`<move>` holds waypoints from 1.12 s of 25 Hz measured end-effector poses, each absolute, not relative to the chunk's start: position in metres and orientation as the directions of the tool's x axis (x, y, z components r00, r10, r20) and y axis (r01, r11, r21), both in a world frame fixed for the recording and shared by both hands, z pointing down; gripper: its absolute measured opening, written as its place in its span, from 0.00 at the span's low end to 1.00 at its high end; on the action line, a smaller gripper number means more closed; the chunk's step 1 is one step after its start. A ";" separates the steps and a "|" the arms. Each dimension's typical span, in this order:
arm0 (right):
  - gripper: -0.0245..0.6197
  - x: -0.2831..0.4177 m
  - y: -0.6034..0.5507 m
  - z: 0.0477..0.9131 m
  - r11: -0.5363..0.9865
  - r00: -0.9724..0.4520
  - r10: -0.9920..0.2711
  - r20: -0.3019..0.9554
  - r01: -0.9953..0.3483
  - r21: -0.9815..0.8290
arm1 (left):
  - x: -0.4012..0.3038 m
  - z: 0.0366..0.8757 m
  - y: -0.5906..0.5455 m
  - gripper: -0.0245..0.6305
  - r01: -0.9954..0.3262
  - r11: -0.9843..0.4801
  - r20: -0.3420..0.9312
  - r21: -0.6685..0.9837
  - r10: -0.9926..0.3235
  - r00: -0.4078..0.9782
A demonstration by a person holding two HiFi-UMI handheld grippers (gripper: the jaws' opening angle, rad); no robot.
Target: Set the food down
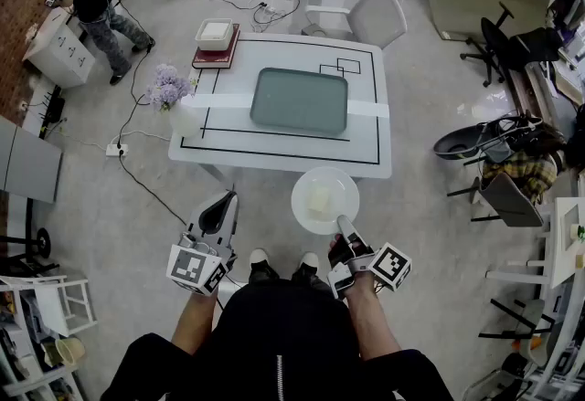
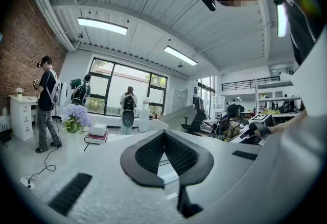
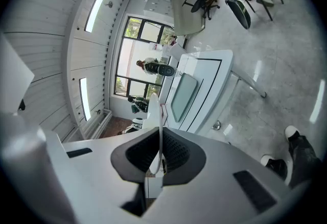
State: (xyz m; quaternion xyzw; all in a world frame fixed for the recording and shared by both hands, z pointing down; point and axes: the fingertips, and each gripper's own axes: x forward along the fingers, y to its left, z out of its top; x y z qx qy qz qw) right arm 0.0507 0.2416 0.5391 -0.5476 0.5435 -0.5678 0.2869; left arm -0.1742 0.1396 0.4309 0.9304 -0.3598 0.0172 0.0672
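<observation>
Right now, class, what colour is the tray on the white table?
Muted grey-green, plain with no pattern. The tray shows best in the head view.

Bright open office, pale floor (image 1: 91, 207) all round.
White table (image 1: 274, 153) sits centre, a grey chair (image 1: 375, 17) at its far side; black office chairs (image 1: 489, 50) crowd the right, a white cabinet (image 1: 57, 47) stands far left by the brick wall (image 2: 20, 49), tall windows (image 2: 115, 88) and ceiling strip lights (image 2: 102, 25) beyond.
</observation>
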 end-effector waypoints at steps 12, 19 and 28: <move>0.06 0.077 0.251 0.534 -0.194 -0.247 -0.933 0.263 -0.271 -0.943 | -0.144 0.434 0.159 0.05 -0.679 -0.726 0.096 0.110 -0.672 0.734; 0.06 0.103 0.268 0.541 -0.201 -0.286 -0.917 0.278 -0.272 -0.941 | -0.111 0.434 0.178 0.05 -0.694 -0.713 0.100 0.095 -0.687 0.720; 0.06 0.133 0.289 0.545 -0.190 -0.335 -0.905 0.262 -0.234 -0.954 | -0.079 0.439 0.203 0.05 -0.707 -0.701 0.136 0.089 -0.695 0.706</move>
